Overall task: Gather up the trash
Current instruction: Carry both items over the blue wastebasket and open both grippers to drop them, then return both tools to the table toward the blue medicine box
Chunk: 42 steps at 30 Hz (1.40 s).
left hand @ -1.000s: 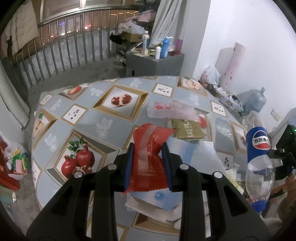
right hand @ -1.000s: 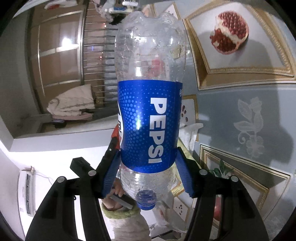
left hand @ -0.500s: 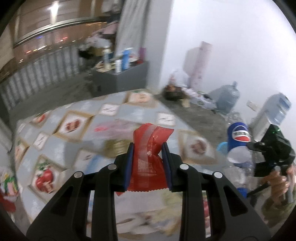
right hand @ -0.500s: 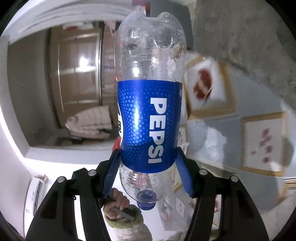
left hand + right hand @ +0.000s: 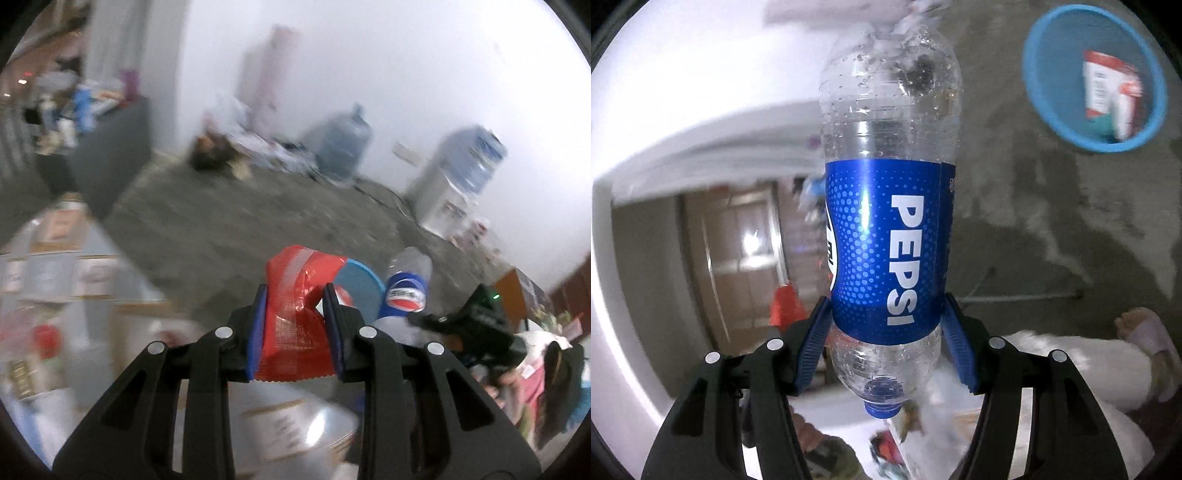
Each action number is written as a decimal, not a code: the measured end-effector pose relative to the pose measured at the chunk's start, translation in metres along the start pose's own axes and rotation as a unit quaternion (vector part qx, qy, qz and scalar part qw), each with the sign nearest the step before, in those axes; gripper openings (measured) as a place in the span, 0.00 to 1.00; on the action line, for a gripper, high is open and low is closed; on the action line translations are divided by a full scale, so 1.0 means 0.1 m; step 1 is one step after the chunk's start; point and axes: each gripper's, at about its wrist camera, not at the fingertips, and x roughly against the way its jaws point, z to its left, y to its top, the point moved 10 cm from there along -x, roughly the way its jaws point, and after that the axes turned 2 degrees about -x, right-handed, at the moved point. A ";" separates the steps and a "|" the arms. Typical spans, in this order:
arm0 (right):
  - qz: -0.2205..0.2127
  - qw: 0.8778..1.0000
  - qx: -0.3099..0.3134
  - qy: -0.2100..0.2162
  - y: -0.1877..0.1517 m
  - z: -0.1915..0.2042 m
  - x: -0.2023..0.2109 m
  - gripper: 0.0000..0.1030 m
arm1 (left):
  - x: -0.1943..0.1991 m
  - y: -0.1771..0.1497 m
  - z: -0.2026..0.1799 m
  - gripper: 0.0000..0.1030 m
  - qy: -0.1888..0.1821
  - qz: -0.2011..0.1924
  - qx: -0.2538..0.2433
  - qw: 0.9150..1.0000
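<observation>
The left tool point(image 5: 295, 325) pinches a crumpled red snack wrapper point(image 5: 295, 314) between its blue pads, tilted down over the grey floor point(image 5: 240, 229), with the patterned surface point(image 5: 74, 288) blurred at its left. Just beyond the wrapper sits a blue bin point(image 5: 360, 288). The right tool point(image 5: 886, 343) clamps an empty Pepsi bottle point(image 5: 890, 221) across its blue label, cap toward the camera, base pointing away. In that view the blue bin point(image 5: 1052, 122) stands on the floor at upper right, with a wrapper already inside.

Black tongs point(image 5: 295, 314), blue pads point(image 5: 812, 343)
</observation>
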 end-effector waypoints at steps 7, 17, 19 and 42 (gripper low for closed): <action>-0.040 0.995 -0.085 -0.030 0.54 -0.70 0.14 0.57 | -1.30 0.05 -0.67 0.27 -0.050 0.100 -0.019 0.994; -0.061 0.984 -0.160 -0.050 1.41 -1.33 -0.13 0.63 | -2.65 0.07 -1.15 0.71 -0.039 0.156 -0.031 0.986; -0.073 0.978 -0.184 -0.059 1.58 -1.52 -0.16 0.71 | -2.77 0.08 -1.10 0.71 -0.022 0.153 -0.020 0.988; -0.133 0.961 0.165 -0.175 0.81 0.13 0.01 0.73 | -0.16 -0.12 0.23 0.87 0.058 0.003 0.060 0.996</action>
